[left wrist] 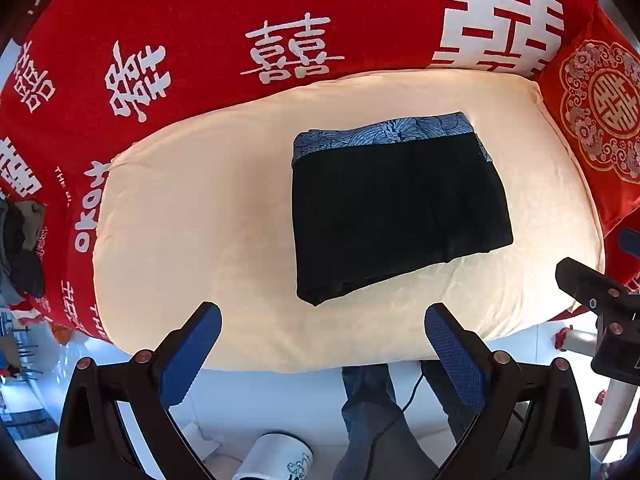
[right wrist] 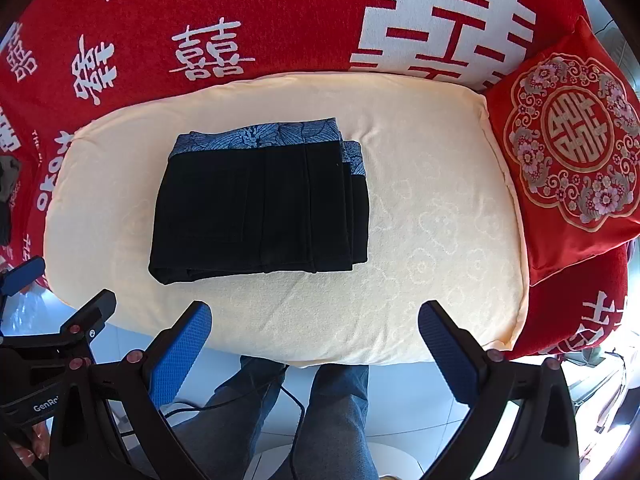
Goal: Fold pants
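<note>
Black pants [left wrist: 396, 212] with a blue patterned waistband lie folded into a compact rectangle on a cream cushion [left wrist: 192, 216]. In the right wrist view the same pants [right wrist: 260, 208] sit left of centre on the cushion [right wrist: 432, 232]. My left gripper [left wrist: 322, 320] hangs open above the cushion's near edge, short of the pants, holding nothing. My right gripper [right wrist: 314, 318] is open too, back from the pants and empty. Each gripper shows at the edge of the other's view: the right one [left wrist: 600, 300], the left one [right wrist: 64, 320].
A red blanket [left wrist: 200, 40] with white characters covers the sofa behind the cushion. A red embroidered pillow [right wrist: 572, 152] leans at the right. Dark clothes [left wrist: 24, 240] pile at the far left. A person's jeans-clad legs [right wrist: 328, 408] stand on the white tile floor below.
</note>
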`<action>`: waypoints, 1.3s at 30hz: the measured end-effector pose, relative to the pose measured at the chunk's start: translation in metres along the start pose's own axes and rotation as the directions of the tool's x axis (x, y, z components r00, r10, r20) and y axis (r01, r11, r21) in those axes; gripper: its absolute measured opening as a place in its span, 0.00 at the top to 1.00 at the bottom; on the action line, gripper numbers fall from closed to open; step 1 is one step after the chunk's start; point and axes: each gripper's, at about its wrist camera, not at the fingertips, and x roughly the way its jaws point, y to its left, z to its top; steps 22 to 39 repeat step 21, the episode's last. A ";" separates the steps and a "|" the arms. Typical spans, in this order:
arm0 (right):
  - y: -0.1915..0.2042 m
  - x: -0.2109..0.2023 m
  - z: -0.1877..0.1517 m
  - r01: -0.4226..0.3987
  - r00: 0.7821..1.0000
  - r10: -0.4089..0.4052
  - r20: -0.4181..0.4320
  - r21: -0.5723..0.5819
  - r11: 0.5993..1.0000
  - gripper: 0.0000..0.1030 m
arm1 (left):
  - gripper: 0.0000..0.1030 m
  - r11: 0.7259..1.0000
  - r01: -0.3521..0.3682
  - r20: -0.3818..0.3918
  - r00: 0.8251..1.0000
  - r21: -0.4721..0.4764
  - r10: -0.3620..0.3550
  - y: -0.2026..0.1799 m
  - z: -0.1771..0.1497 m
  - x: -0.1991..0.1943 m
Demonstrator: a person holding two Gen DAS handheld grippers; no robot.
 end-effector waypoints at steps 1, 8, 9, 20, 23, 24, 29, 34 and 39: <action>0.000 0.000 0.000 0.000 1.000 0.000 0.000 -0.001 1.000 0.00 | 0.01 1.000 -0.001 -0.001 1.000 0.001 0.001 0.000 0.001 0.000; -0.002 0.004 0.001 -0.005 1.000 0.005 -0.008 0.008 1.000 0.00 | 0.01 1.000 0.004 -0.007 1.000 -0.009 -0.004 -0.001 0.003 0.002; -0.002 0.005 0.002 -0.006 1.000 0.006 -0.010 0.010 1.000 0.00 | 0.01 1.000 0.006 -0.007 1.000 -0.009 -0.006 0.000 0.003 0.003; -0.006 0.012 0.007 -0.013 0.999 0.013 -0.031 0.022 1.000 0.00 | 0.01 0.998 0.064 0.006 0.998 -0.016 -0.064 -0.001 0.009 0.004; -0.007 0.013 0.008 -0.012 0.999 0.013 -0.035 0.023 1.000 0.00 | 0.01 0.998 0.060 0.008 0.998 -0.010 -0.060 -0.003 0.010 0.003; -0.007 0.013 0.008 -0.012 0.999 0.013 -0.035 0.023 1.000 0.00 | 0.01 0.998 0.060 0.008 0.998 -0.010 -0.060 -0.003 0.010 0.003; -0.007 0.013 0.008 -0.012 0.999 0.013 -0.035 0.023 1.000 0.00 | 0.01 0.998 0.060 0.008 0.998 -0.010 -0.060 -0.003 0.010 0.003; -0.007 0.013 0.008 -0.012 0.999 0.013 -0.035 0.023 1.000 0.00 | 0.01 0.998 0.060 0.008 0.998 -0.010 -0.060 -0.003 0.010 0.003; -0.007 0.013 0.008 -0.012 0.999 0.013 -0.035 0.023 1.000 0.00 | 0.01 0.998 0.060 0.008 0.998 -0.010 -0.060 -0.003 0.010 0.003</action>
